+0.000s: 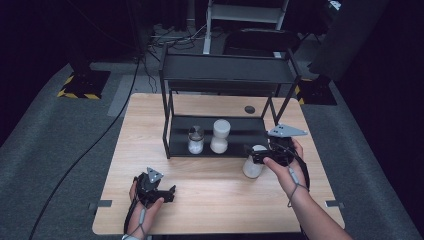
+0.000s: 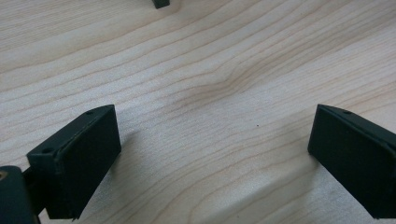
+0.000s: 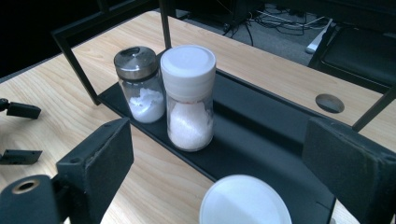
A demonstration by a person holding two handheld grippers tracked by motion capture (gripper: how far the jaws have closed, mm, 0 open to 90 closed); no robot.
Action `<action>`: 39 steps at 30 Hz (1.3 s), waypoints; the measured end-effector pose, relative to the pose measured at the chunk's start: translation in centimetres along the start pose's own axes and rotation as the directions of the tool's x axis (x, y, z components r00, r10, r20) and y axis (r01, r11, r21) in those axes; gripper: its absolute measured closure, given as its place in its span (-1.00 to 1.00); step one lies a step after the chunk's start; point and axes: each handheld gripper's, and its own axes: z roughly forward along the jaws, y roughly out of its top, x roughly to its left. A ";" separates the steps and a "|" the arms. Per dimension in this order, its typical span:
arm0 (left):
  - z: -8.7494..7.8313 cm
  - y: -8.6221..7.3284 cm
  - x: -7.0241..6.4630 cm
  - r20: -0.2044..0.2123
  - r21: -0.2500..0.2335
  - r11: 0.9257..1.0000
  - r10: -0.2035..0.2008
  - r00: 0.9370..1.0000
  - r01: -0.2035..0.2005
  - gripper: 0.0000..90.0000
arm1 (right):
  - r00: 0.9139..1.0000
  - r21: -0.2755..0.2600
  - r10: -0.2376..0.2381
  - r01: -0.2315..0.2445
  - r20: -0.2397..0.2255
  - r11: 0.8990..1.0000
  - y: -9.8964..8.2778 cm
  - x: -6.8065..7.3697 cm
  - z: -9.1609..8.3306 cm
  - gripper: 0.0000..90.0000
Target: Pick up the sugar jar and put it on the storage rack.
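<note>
A white-lidded jar (image 1: 251, 169) stands on the wooden table just in front of the black rack's lower shelf (image 1: 245, 131). My right gripper (image 1: 255, 154) hovers at its top, and in the right gripper view the round white lid (image 3: 245, 203) lies low between the wide-apart jaws (image 3: 219, 140), with neither pad touching it. On the lower shelf stand a glass jar with a metal lid (image 3: 139, 86) and a taller jar with a white cap (image 3: 189, 95), both holding white grains. My left gripper (image 1: 167, 192) rests open near the table's front left, with bare wood between its jaws (image 2: 212, 140).
The black two-tier rack (image 1: 227, 75) takes up the middle and back of the table, its posts (image 1: 166, 125) framing the lower shelf. A dark round grommet (image 1: 249, 109) sits behind it. Light wood tabletop (image 1: 210, 200) stretches between the two hands. Cables run over the floor at the left.
</note>
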 end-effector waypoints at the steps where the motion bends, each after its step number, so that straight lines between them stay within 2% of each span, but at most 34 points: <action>1: 0.0 0.0 0.0 0.000 0.000 1.000 0.000 1.000 0.000 -0.96 | 1.000 0.001 0.001 -0.001 0.000 1.000 -0.1 0.0 -0.1 -0.80; 12: 0.0 0.0 -0.1 -0.002 0.001 1.000 -0.001 1.000 0.001 -0.97 | 1.000 0.020 0.021 -0.021 -0.007 1.000 -2.0 -0.2 -0.7 -0.81; 22: 0.0 0.0 -0.1 -0.002 0.000 1.000 -0.001 1.000 0.001 -0.97 | 0.999 0.047 0.040 -0.039 -0.019 0.998 -3.5 -0.5 -0.3 -0.82; 35: 0.0 0.0 -0.1 -0.002 0.000 1.000 -0.001 1.000 0.001 -0.97 | 0.999 0.072 0.040 -0.042 0.023 0.996 -5.1 -0.5 0.9 -0.83; 39: 0.0 0.0 -0.1 -0.002 0.001 1.000 -0.001 1.000 0.001 -0.97 | 0.998 0.088 0.057 -0.059 0.030 0.994 -5.6 -0.9 1.5 -0.82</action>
